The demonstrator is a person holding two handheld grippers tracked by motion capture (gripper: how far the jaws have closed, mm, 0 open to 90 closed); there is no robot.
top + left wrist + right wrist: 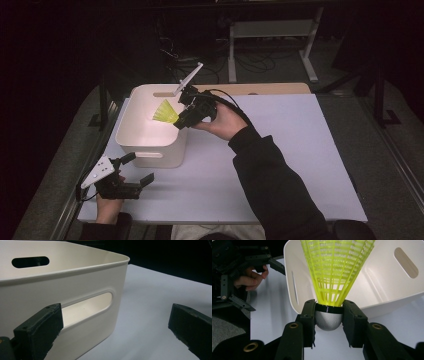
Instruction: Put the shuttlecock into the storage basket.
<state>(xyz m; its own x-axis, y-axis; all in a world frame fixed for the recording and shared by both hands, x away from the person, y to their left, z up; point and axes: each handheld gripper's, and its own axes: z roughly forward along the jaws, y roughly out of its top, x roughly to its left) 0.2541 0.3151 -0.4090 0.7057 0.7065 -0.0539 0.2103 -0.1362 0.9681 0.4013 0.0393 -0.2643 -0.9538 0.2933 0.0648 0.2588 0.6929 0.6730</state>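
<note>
Right tool (329, 315) clamps the light, fragile yellow shuttlecock (334, 270) by its firm cork base over the white bin (150, 135); left tool (132, 172) gapes empty.

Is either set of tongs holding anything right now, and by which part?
Right tongs clamp the yellow shuttlecock by its grey head; left tongs hold nothing.

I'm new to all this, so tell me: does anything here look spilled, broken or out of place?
Nothing stands out. The white bin sits upright on the table. The right gripper pinches a yellow shuttlecock by its silver cap at the bin's rim. The left gripper rests open beside the bin's near wall.
</note>
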